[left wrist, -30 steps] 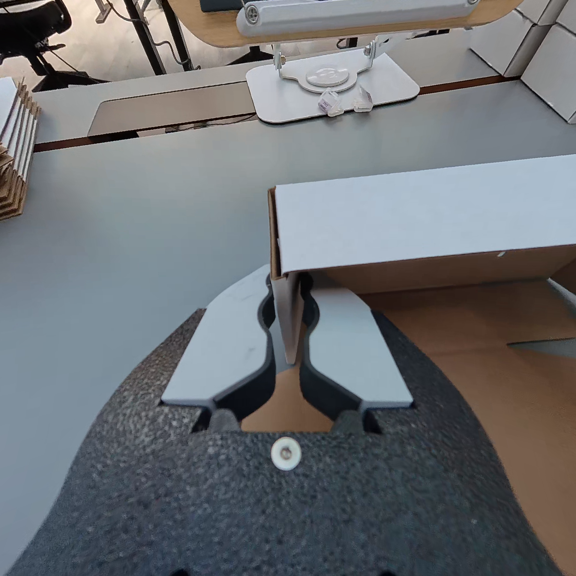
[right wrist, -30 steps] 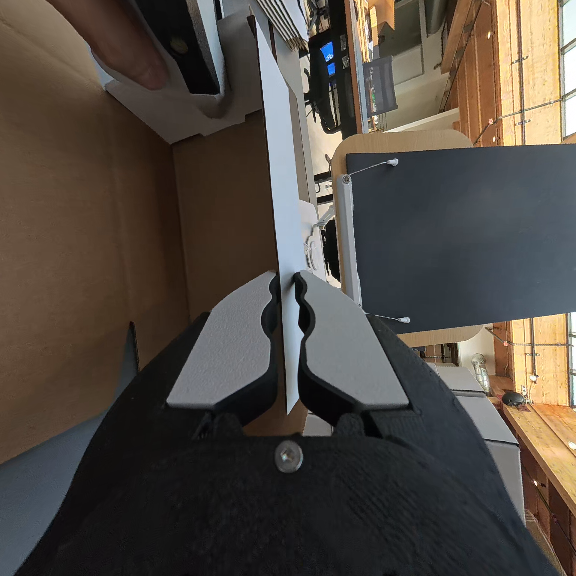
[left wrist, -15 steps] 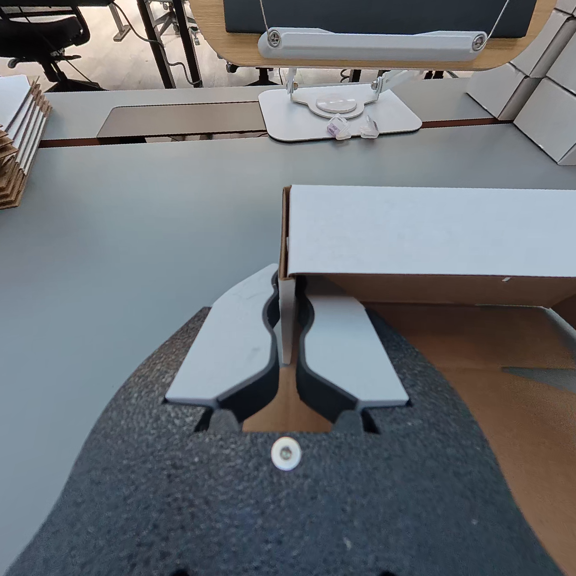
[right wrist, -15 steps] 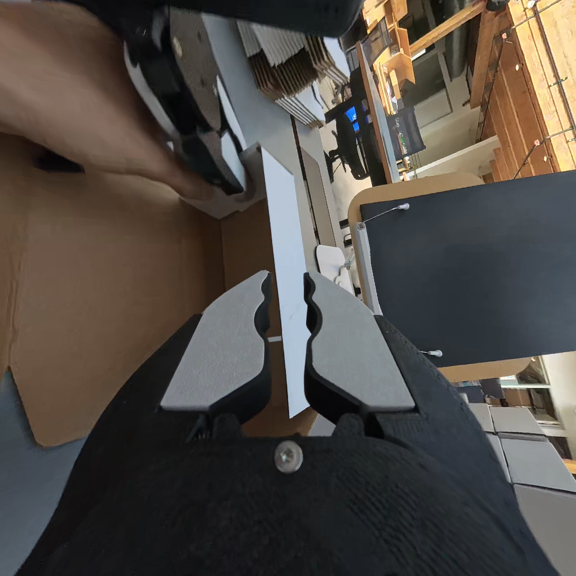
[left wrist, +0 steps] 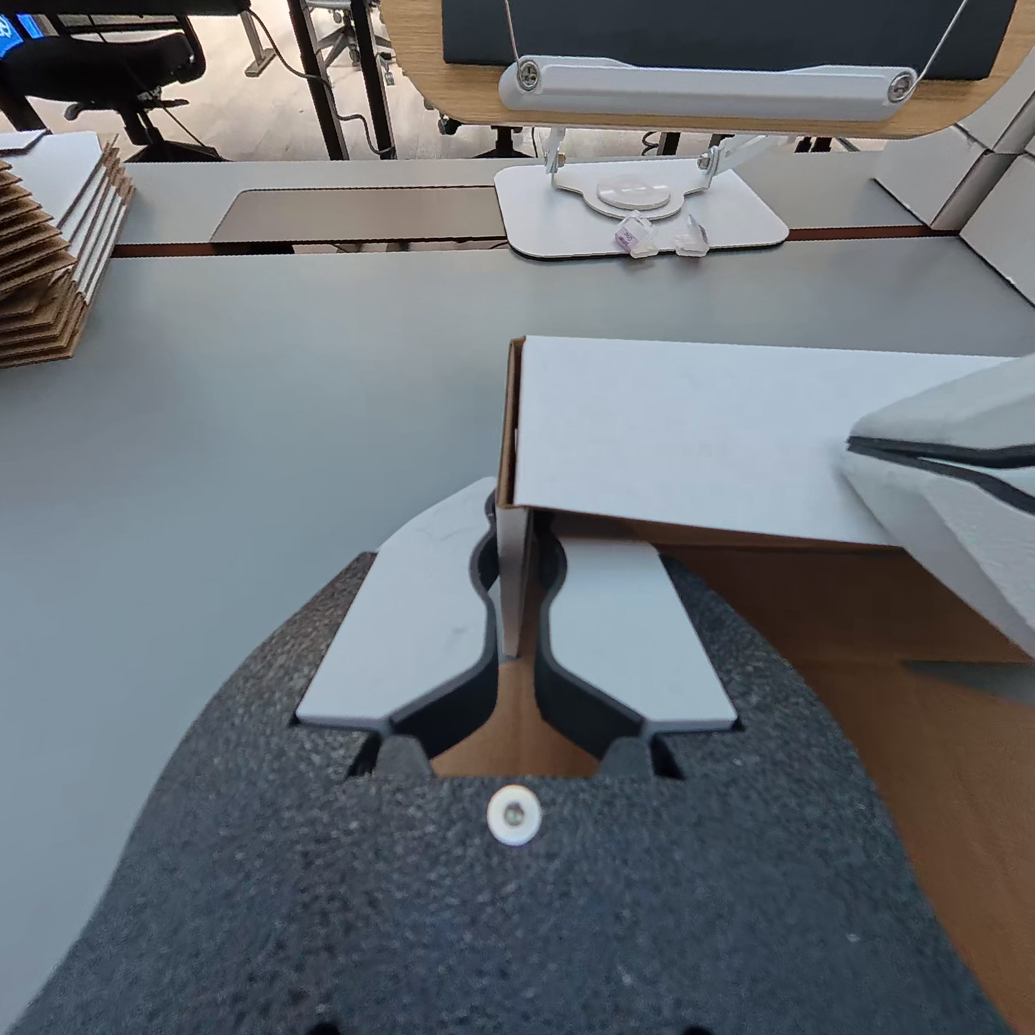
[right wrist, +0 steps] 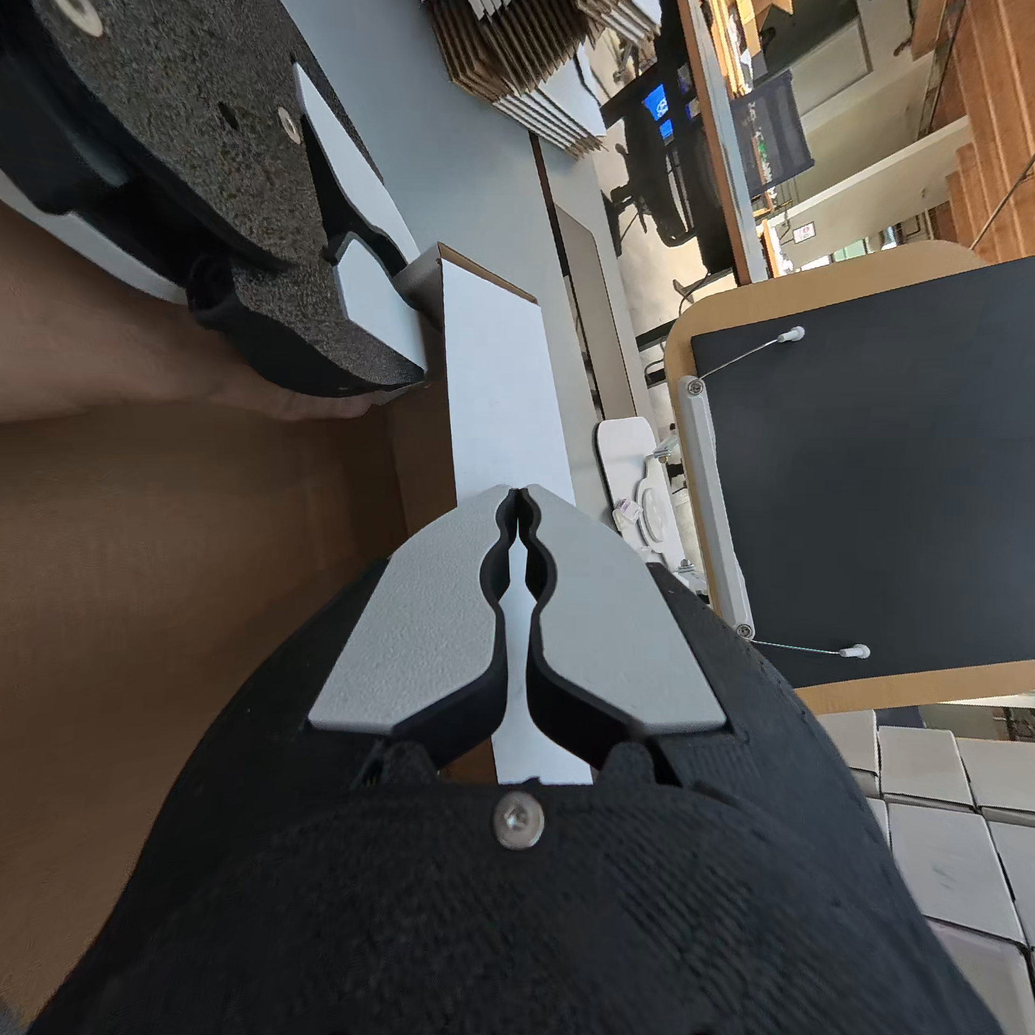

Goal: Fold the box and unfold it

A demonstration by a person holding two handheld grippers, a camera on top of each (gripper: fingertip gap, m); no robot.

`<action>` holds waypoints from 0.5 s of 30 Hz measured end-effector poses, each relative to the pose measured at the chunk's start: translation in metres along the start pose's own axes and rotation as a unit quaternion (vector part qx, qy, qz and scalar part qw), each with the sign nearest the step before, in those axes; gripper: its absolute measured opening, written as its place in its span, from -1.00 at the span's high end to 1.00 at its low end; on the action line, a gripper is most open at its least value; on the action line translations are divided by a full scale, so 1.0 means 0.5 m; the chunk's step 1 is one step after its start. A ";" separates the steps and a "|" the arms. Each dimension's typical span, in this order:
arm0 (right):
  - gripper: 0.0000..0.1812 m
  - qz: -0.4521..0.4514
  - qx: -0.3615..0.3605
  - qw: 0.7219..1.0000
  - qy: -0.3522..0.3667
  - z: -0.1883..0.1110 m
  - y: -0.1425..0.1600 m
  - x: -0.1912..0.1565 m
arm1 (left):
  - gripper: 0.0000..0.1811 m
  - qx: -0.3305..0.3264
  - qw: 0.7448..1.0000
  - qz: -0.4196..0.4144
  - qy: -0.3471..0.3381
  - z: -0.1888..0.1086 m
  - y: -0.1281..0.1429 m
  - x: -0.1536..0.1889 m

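The box lies open on the grey table (left wrist: 252,420), brown inside (left wrist: 840,728) facing up. Its long white back panel (left wrist: 672,437) leans inward over the base. My left gripper (left wrist: 516,515) is shut on the upright side flap (left wrist: 512,588) at the panel's left end. My right gripper (right wrist: 518,494) is shut with nothing between its fingers and rests on the outer white face of the panel (right wrist: 493,381). It shows at the right edge of the left wrist view (left wrist: 857,448). The left gripper (right wrist: 409,269) shows at the top left of the right wrist view.
A stack of flat cardboard blanks (left wrist: 50,269) sits at the far left of the table. A white monitor stand base (left wrist: 644,207) with small clear pieces is behind the box. White folded boxes (left wrist: 997,185) are stacked at the far right. A hand (right wrist: 280,397) holds the left gripper.
The right gripper let go of the panel's edge, shut, and moved onto the panel's outer white face. The panel tipped further inward. The left gripper kept hold of the side flap.
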State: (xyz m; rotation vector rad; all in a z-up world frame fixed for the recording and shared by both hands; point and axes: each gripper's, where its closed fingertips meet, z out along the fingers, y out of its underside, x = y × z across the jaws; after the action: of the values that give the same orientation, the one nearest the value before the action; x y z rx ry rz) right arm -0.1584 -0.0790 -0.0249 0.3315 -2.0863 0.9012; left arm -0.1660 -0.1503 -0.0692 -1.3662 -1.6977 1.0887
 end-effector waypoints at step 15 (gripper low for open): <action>1.00 -0.020 -0.065 0.982 0.177 -0.109 0.140 0.091 | 0.92 0.002 0.999 -0.043 -0.018 -0.004 0.001 -0.026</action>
State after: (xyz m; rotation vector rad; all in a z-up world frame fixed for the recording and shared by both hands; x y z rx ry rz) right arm -0.1906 0.0122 -0.0013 0.1307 -1.7911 0.7345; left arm -0.1614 -0.1626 -0.0692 -1.2665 -1.7630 1.0741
